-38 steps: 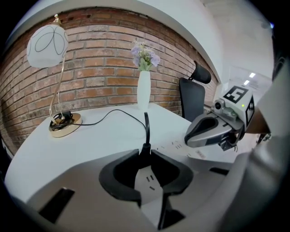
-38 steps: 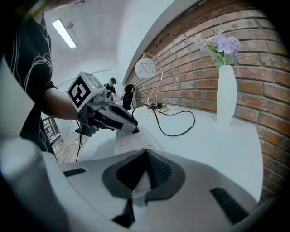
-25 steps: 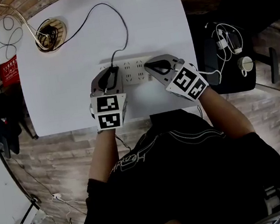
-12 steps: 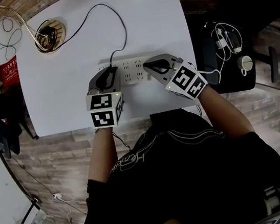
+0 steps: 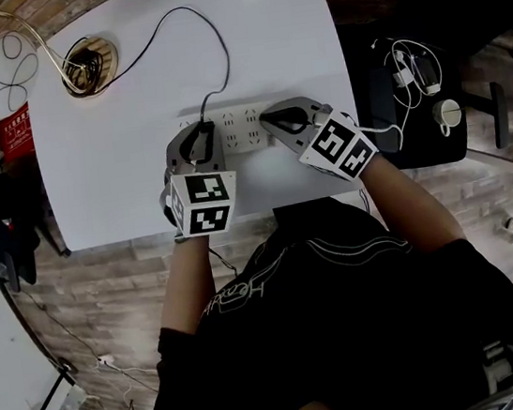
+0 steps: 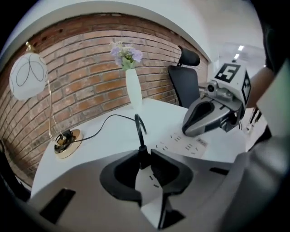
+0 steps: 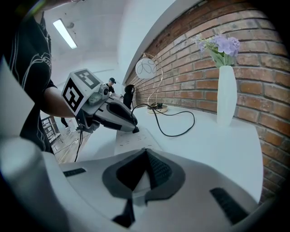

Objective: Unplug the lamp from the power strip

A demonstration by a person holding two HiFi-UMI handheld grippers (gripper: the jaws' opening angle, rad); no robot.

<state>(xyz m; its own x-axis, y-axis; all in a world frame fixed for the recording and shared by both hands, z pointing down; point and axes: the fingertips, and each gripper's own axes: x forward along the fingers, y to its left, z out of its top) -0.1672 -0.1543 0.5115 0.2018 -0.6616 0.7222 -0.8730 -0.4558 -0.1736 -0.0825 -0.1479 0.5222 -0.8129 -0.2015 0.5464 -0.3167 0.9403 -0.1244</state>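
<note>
In the head view, the left gripper (image 5: 200, 137) sits at the power strip's (image 5: 241, 124) left end, with the right gripper (image 5: 270, 120) further right on it. The left gripper view shows jaws pinched on the lamp's rigid plug (image 6: 142, 156), probably a surer hold than its limp cord (image 6: 113, 118). The right gripper view shows closed, empty jaws resting on the light strip.

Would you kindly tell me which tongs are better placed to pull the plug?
Left: the left tongs grip the plug in the strip; the right tongs sit shut farther along it.
</note>
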